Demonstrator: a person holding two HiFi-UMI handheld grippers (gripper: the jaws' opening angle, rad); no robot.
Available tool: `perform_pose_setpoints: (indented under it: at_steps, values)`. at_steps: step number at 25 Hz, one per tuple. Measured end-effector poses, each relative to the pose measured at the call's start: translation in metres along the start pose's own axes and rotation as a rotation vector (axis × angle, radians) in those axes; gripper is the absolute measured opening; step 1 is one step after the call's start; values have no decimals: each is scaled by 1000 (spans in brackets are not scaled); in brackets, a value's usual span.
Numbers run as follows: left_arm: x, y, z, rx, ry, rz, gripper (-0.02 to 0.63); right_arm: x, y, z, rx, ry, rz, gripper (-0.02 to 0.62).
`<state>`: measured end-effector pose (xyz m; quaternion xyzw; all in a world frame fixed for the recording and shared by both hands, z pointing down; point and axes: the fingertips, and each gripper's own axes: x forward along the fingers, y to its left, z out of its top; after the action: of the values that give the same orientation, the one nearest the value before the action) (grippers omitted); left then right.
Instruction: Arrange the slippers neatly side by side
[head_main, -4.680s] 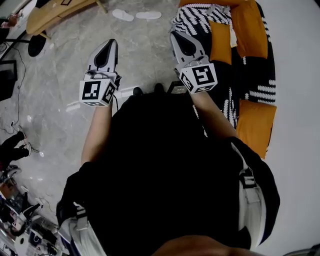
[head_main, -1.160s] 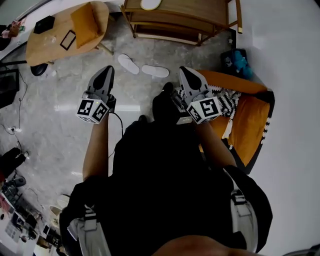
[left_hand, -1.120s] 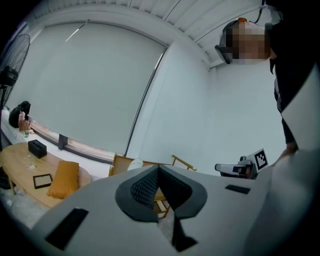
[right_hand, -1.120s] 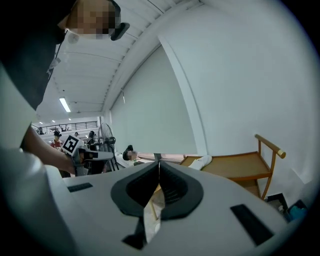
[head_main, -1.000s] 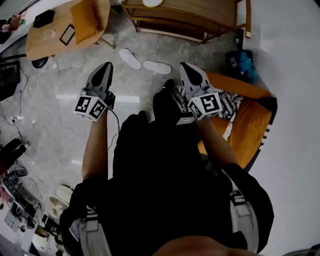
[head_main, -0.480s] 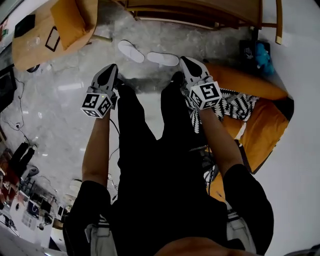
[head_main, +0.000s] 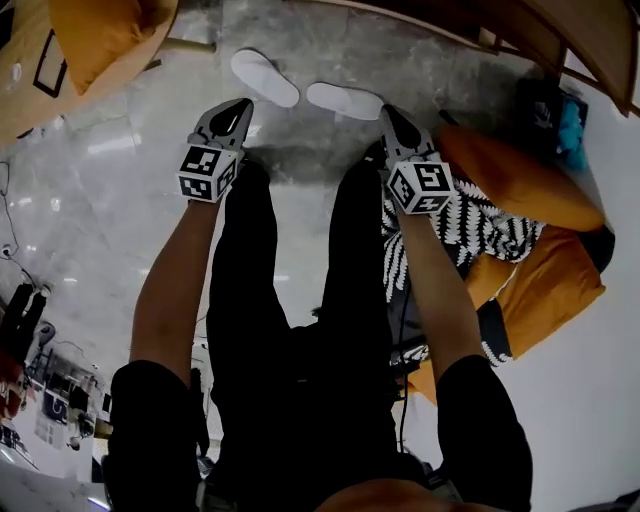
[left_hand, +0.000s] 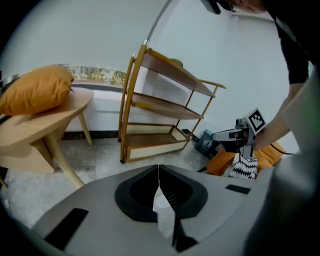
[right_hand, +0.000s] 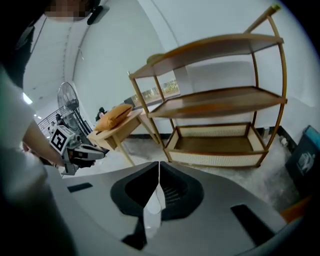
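Two white slippers lie on the grey stone floor in the head view. The left slipper (head_main: 265, 78) is slanted and the right slipper (head_main: 345, 100) lies more level, so they sit apart and out of line. My left gripper (head_main: 244, 104) is shut, its tip just below the left slipper and holding nothing. My right gripper (head_main: 387, 111) is shut too, just right of the right slipper. In the left gripper view the left gripper (left_hand: 158, 168) has its jaws together, and so does the right gripper (right_hand: 159, 165) in its own view.
A wooden shelf rack (left_hand: 160, 107) stands against the wall beyond the slippers. A round wooden table (head_main: 20, 90) with an orange cushion (head_main: 100, 25) is at the left. Orange cushions (head_main: 515, 180) and a black-and-white blanket (head_main: 470, 225) lie at the right. The person's black-clad legs (head_main: 300, 260) stand between the grippers.
Both grippers have dropped toward the floor and now sit close to the slippers. The head view has come lower and nearer the slippers. Both stay shut.
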<state>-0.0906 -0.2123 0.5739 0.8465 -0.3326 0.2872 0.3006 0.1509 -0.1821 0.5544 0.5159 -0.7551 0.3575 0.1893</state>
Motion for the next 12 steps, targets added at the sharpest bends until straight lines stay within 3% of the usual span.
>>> perform_pose_setpoints:
  at_steps: [5, 12]
  values:
    - [49, 23, -83, 16, 72, 20, 17, 62, 0, -107, 94, 120, 23, 35]
    - [98, 66, -171, -72, 197, 78, 39, 124, -13, -180, 71, 246, 35, 35]
